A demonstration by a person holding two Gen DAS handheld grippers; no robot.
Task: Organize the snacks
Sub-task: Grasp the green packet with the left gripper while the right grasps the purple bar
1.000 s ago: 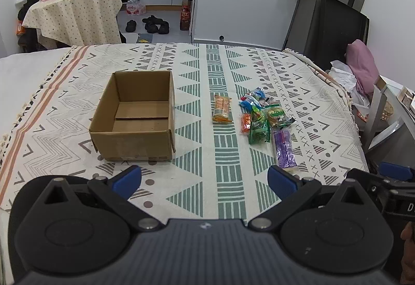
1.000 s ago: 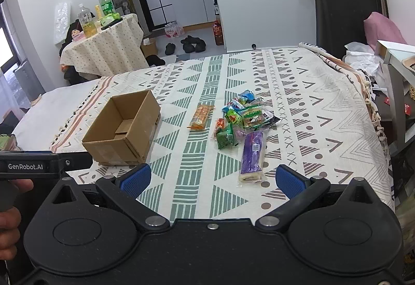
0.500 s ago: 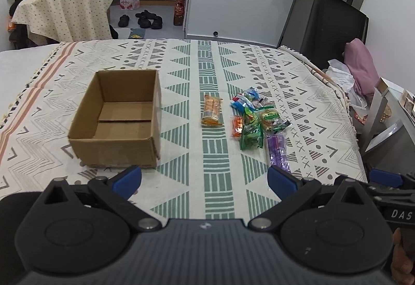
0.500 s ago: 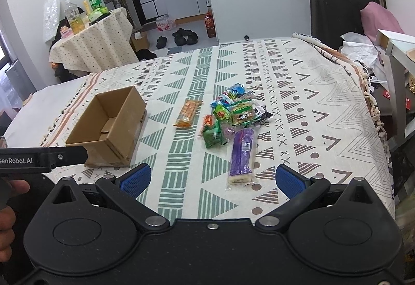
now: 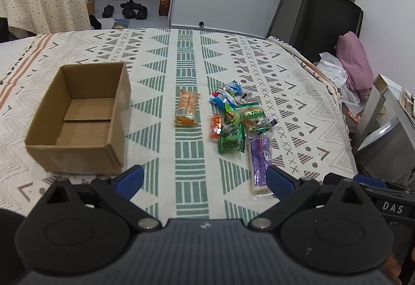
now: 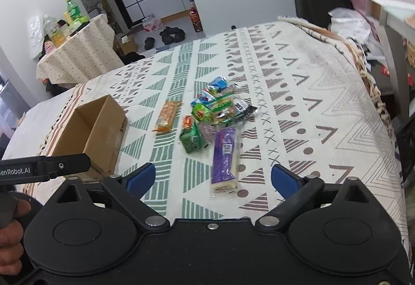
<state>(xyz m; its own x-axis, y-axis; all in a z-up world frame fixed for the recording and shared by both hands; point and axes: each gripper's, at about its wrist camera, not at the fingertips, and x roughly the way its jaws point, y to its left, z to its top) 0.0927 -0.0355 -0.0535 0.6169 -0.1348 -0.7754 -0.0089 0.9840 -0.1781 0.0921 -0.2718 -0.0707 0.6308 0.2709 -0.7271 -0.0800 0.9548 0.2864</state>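
Left hand-held gripper (image 5: 205,180) gapes empty; right hand-held gripper (image 6: 212,176) closing around purple packet (image 6: 224,155), untouched

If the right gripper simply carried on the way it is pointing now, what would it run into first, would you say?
Most likely the purple snack pack. It lies on the patterned cloth just ahead of the right gripper, whose empty jaws are closing slightly. Depth is hard to judge, so it might meet bare cloth just short of it.
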